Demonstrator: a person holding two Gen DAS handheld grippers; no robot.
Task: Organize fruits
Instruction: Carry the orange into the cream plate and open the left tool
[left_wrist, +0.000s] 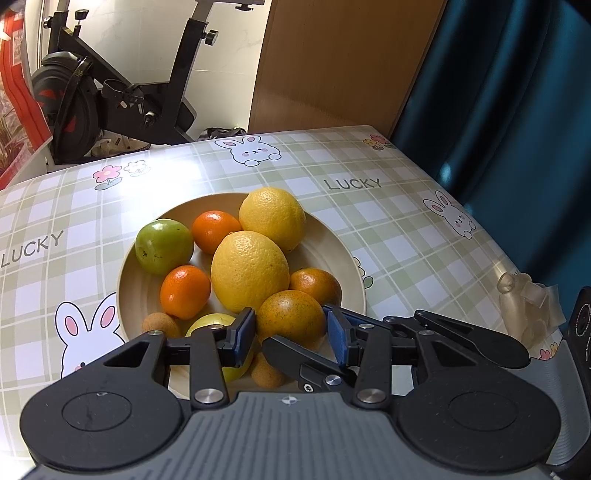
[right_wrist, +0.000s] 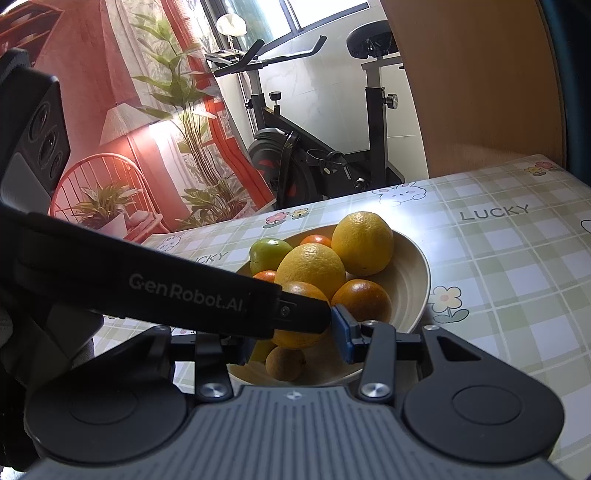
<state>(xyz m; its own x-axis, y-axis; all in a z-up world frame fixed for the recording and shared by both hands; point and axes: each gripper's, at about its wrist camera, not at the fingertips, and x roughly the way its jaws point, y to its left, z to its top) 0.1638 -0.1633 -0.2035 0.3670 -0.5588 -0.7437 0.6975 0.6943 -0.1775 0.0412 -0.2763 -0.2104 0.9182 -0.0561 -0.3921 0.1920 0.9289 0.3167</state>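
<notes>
Fingers (left_wrist: 243, 334) of the left gripper (left_wrist: 291, 332) are spread around a speckled orange citrus fruit (left_wrist: 290, 319) at six o'clock in the round beige plate (left_wrist: 332, 258) on the checked bench (left_wrist: 406, 229). Right gripper (right_wrist: 295, 341) fingers (right_wrist: 341, 332) are spread beside it.

Fruit crowds plate (left_wrist: 332, 236), bare tablecloth (left_wrist: 406, 221) around, left hand-held gripper (right_wrist: 303, 314) crossing

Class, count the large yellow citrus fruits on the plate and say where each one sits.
2. One yellow citrus sits at the plate's far side; the other lies in the middle, just nearer the camera. The tools cover the near edge, so another could be hidden.
</notes>
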